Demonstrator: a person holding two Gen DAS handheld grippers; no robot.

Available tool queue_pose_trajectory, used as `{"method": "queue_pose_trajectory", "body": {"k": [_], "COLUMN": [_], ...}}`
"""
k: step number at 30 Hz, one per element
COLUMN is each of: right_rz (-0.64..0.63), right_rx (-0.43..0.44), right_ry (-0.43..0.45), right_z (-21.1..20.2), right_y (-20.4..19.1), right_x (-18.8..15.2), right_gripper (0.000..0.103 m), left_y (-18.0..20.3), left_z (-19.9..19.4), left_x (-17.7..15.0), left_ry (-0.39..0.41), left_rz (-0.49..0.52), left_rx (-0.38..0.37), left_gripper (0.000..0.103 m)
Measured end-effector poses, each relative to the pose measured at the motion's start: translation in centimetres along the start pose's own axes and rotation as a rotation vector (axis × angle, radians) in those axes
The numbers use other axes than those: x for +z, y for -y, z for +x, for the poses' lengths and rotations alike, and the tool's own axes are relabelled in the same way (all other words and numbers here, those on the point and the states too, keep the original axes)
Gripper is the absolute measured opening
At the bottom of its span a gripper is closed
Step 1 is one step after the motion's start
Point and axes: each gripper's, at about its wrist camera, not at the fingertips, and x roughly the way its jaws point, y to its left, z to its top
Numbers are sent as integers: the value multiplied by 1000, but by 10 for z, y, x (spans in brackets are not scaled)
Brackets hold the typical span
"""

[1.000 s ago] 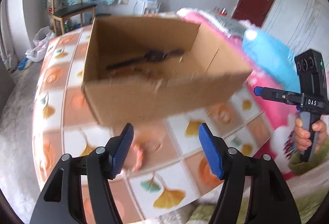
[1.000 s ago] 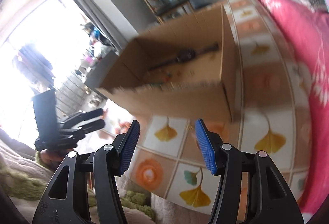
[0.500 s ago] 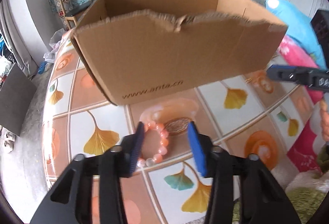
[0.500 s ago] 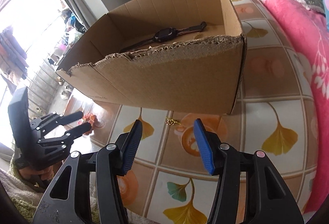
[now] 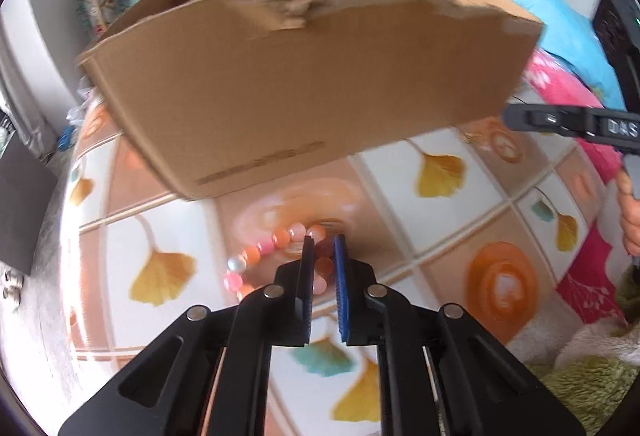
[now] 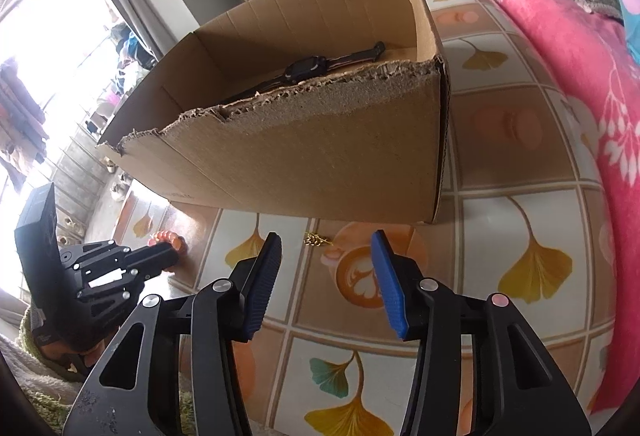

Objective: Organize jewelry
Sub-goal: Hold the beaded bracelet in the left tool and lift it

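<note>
Left gripper pinches bead bracelet lying flat.

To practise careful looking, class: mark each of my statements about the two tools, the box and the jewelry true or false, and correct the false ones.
1. The left tool has closed on the beaded bracelet. True.
2. The cardboard box is empty. False: a black watch lies inside.
3. The right tool stands open, holding nothing. True.
4. The small gold piece lies inside the box. False: it lies on the patterned cloth, in front of the box.
</note>
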Motion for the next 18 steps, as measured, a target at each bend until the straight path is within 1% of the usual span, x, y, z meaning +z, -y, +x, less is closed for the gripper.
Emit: {"method": "queue_pose_trajectory", "body": {"k": [3,6,12,18], "right_rz": [-21,-32,-92,-166], "right_rx": [-21,-22,-71,-86], "right_ry": [-7,-13,-22,-30], "right_z": [3,6,14,23], "right_y": [-2,-2,-7,-14], "right_x": [-1,-2,-4,-4], "right_gripper": [39,34,23,20], "left_y": [12,13,10,7], "left_z": [1,0,2,2], "left_x": [0,-1,-1,0], "left_ry": [6,8,9,15], "left_rz": [35,22,18,14], "left_rx": [7,-3,-10,-20], "left_gripper": [9,10,10,10]}}
